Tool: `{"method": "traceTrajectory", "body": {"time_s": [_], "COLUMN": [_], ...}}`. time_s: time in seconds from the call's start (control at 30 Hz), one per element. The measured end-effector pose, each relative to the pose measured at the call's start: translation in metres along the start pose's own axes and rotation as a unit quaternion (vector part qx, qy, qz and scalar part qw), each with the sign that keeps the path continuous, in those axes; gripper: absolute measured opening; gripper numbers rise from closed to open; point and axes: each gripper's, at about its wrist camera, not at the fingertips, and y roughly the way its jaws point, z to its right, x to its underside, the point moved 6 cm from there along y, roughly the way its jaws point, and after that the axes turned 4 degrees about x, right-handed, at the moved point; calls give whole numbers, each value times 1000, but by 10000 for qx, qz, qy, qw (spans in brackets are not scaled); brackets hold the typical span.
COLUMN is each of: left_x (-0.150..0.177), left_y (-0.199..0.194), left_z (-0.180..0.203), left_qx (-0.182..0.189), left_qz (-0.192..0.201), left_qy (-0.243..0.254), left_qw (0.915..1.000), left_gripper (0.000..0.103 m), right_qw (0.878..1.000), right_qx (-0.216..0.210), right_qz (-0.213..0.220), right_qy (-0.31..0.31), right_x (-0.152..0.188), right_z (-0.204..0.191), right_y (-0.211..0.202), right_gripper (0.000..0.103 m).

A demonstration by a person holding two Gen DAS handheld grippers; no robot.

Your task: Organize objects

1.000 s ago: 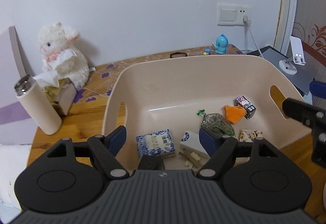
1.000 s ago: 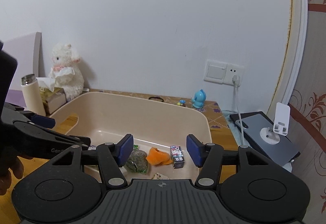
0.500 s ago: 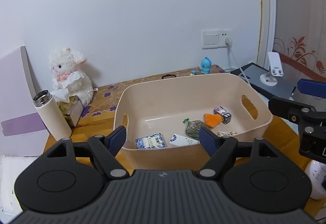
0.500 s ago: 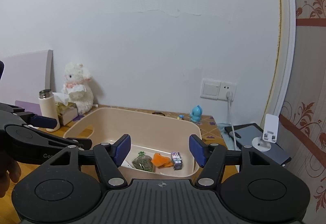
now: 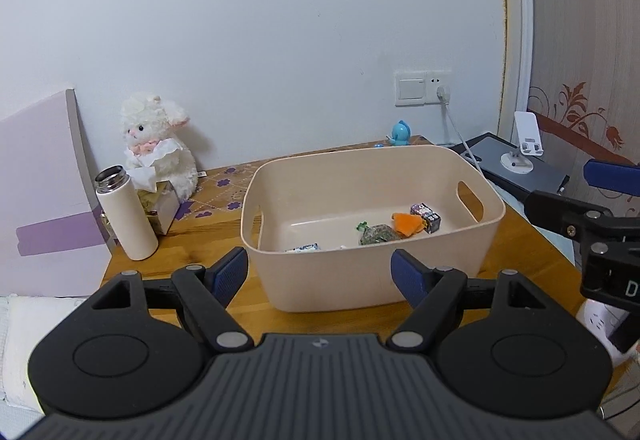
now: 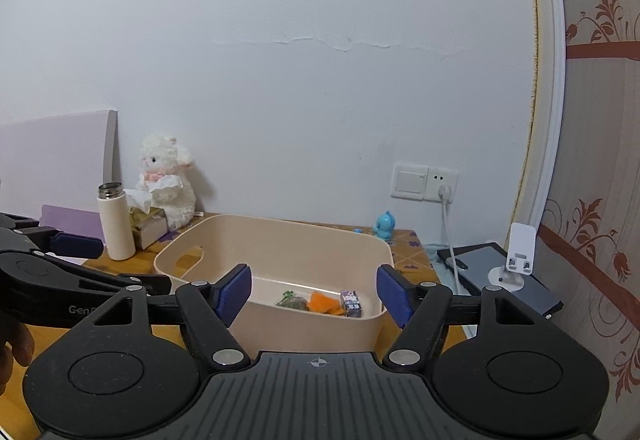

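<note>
Beige bin (image 5: pixel 376 280) with orange packet (image 5: pixel 407 223), green packet (image 5: pixel 376 233), small box (image 5: pixel 425 217); both claws (image 5: pixel 320 274) (image 6: pixel 316 294) apart, empty.

Beige plastic bin (image 5: pixel 372 272) upright on wooden table (image 5: pixel 192 240), cut-out handles in both short walls. Inside, on its floor — orange crumpled wrapper (image 5: pixel 407 223) touching a small patterned box (image 5: pixel 426 217) on one side and a clear packet of green bits (image 5: pixel 376 233) on the other. Blue-and-white packet (image 5: pixel 303 248) lies apart from them, mostly hidden behind the near wall
</note>
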Motion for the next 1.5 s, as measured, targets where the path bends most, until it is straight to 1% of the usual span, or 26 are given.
{"method": "traceTrajectory", "body": {"time_s": [0.1,0.4,0.57,0.97,1.13,1.23,1.37,1.5], "left_x": [7,26,35,63,68,72,76,80], "left_y": [-11,-50,-67,-93,-102,-108,-112,-115], "left_z": [0,3,2,1,-1,-1,1,3], "left_qx": [44,108,127,161,51,64,18,64], "left_qz": [16,139,162,90,126,129,104,82], "left_qy": [-83,-131,-186,-345,-331,-341,-271,-257], "left_qw": [10000,9998,9996,9992,9994,9993,9996,9996], "left_gripper": [80,80,80,80,84,86,91,91], "right_qw": [10000,9999,9998,9997,9997,9998,9999,9998], "right_qx": [-7,35,-28,-71,-60,-63,0,15], "right_qz": [22,109,152,115,95,68,34,12], "right_qy": [36,101,126,193,208,200,158,173], "right_x": [6,20,26,44,52,56,61,63], "right_z": [-2,-7,-12,-20,-20,-22,-21,-21], "right_y": [-12,-44,-59,-82,-90,-92,-94,-96], "right_gripper": [73,75,76,78,80,80,81,81]}}
